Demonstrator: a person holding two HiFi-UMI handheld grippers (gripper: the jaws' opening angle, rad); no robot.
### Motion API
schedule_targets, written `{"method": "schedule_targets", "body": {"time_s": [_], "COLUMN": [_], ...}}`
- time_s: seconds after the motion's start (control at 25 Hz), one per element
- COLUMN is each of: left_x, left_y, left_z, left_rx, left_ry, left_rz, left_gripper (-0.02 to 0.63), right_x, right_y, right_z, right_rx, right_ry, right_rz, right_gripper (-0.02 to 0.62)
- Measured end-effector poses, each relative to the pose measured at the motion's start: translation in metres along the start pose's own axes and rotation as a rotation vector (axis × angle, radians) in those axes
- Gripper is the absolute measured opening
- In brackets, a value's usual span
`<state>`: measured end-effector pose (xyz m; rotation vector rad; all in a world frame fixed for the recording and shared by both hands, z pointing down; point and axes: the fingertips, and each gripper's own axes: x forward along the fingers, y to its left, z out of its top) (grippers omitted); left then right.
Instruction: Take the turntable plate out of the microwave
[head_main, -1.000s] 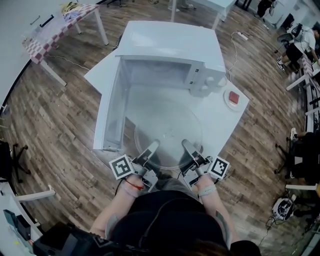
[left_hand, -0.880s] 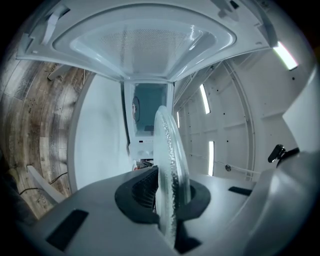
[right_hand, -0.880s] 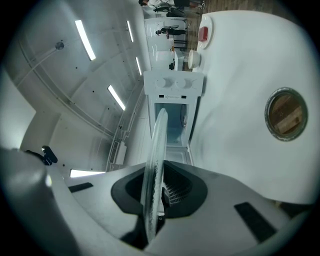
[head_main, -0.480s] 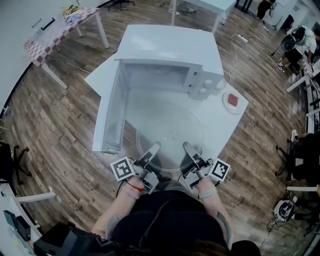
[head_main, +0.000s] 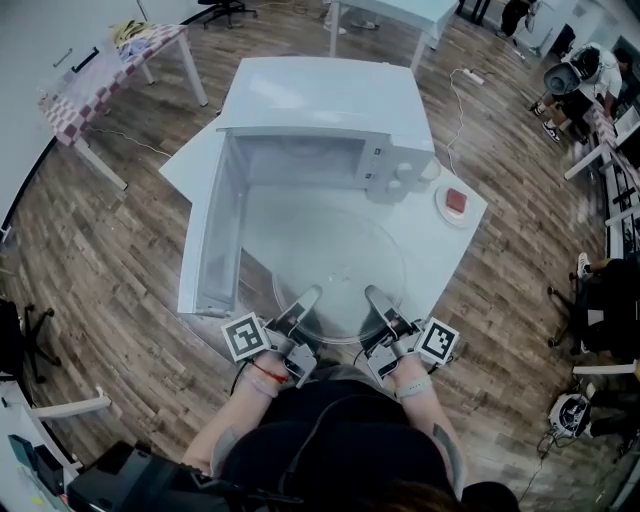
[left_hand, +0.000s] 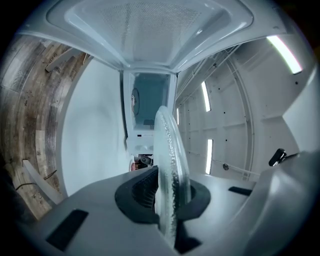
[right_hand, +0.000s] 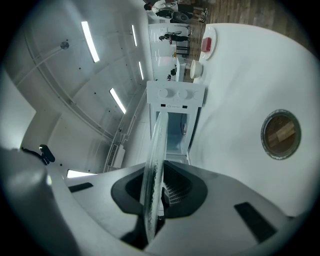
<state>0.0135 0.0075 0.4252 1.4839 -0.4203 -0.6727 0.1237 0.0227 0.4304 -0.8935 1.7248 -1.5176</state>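
The white bench (head_main: 440, 262) carries everything, and I'm standing at its near corner. The microwave (head_main: 325, 95) sits toward the far side with its door (head_main: 210, 225) swung wide to the left, so the mouth of the cavity is clear for pulling things straight out toward me. From here the cavity looks bare.

The turntable plate (head_main: 338, 275), a wide clear glass disc, is outside the oven. It lies roughly level over the bench in front of the opening, its near rim toward my body. I can't tell whether its far edge touches the bench or floats just above it (glass on white is hard to read).

I've got it by two spots on the near rim, one each side of centre. I'd judge that's what keeps so broad a disc from tipping or twisting.

The left gripper (head_main: 303, 297) has its jaws closed onto the rim, glass edge seated between the ribbed pads. The right gripper (head_main: 374, 293) is clamped on the rim the same way, with the plate running edge-on away from its camera.

A small dish (head_main: 455, 203) holding something red sits by the microwave's right side, well apart from the plate.
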Motion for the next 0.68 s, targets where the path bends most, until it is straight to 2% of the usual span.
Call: {"method": "schedule_targets", "body": {"time_s": [0.68], "left_x": [0.015], "left_y": [0.003], "left_z": [-0.005], "left_rx": [-0.016], "left_ry": [0.001], "left_rz": [0.006], "left_gripper": [0.031], "right_x": [-0.004], "right_y": [-0.004], "right_z": [0.016], "right_rx": [0.014], "right_ry": [0.010], "right_rz": [0.005], "right_gripper": [0.044]}}
